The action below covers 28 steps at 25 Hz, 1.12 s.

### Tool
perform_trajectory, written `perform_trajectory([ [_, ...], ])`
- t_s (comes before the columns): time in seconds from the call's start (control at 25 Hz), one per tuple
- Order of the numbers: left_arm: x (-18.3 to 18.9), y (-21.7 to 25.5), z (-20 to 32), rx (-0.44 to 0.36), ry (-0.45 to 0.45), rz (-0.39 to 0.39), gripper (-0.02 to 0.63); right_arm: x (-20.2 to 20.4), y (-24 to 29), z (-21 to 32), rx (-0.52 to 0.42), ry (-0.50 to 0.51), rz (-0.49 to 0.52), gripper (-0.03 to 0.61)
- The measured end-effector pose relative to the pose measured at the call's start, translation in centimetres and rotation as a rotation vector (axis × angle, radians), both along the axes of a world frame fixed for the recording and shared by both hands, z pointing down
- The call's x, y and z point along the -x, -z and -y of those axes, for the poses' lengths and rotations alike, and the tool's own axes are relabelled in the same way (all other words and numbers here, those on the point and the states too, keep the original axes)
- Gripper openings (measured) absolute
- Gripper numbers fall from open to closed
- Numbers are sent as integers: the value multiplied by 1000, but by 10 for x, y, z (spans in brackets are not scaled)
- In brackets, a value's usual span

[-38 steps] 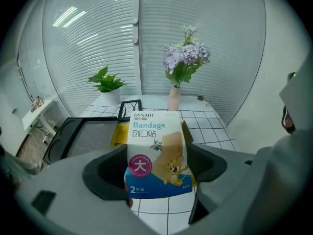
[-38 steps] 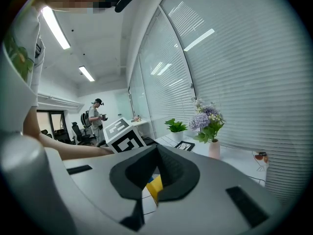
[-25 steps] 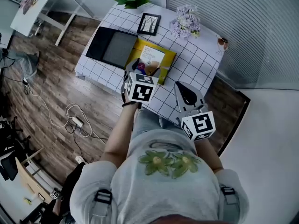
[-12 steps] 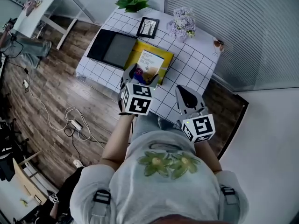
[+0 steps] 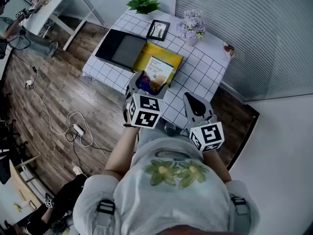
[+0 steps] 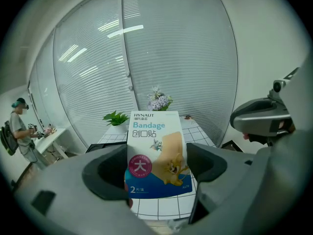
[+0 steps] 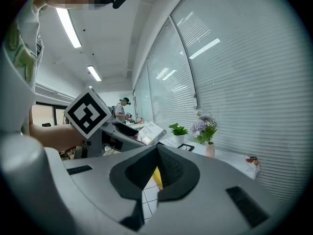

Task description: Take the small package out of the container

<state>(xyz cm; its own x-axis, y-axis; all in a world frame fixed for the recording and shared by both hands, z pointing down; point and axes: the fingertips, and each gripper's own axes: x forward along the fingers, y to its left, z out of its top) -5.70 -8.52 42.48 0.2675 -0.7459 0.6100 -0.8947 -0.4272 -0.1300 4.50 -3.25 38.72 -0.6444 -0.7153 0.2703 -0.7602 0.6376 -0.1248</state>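
My left gripper (image 5: 145, 83) is shut on the small bandage package (image 5: 148, 82), held in the air over the table's near edge, just this side of the yellow container (image 5: 172, 62). In the left gripper view the package (image 6: 156, 153) stands upright between the jaws of that gripper (image 6: 157, 173), its printed face toward the camera. A white booklet (image 5: 160, 66) lies in the container. My right gripper (image 5: 192, 98) hangs to the right of the left one, shut with nothing in it; the right gripper view shows the right gripper (image 7: 157, 166) with its jaws touching.
The white grid-pattern table (image 5: 208, 65) carries a black tray (image 5: 122, 48), a picture frame (image 5: 158, 29), a vase of flowers (image 5: 191, 26) and a green plant (image 5: 144, 5). Cables (image 5: 78, 129) lie on the wooden floor at left. A person (image 5: 9, 27) stands far left.
My left gripper has drawn back from the yellow container toward my body, carrying the bandage package up with it. The right gripper has barely moved.
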Motion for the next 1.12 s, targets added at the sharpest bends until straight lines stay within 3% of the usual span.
perform_trajectory([
  [1.12,0,32,-44,-72,20,-28,373,12,-1,-45,-14,91,-25,5],
])
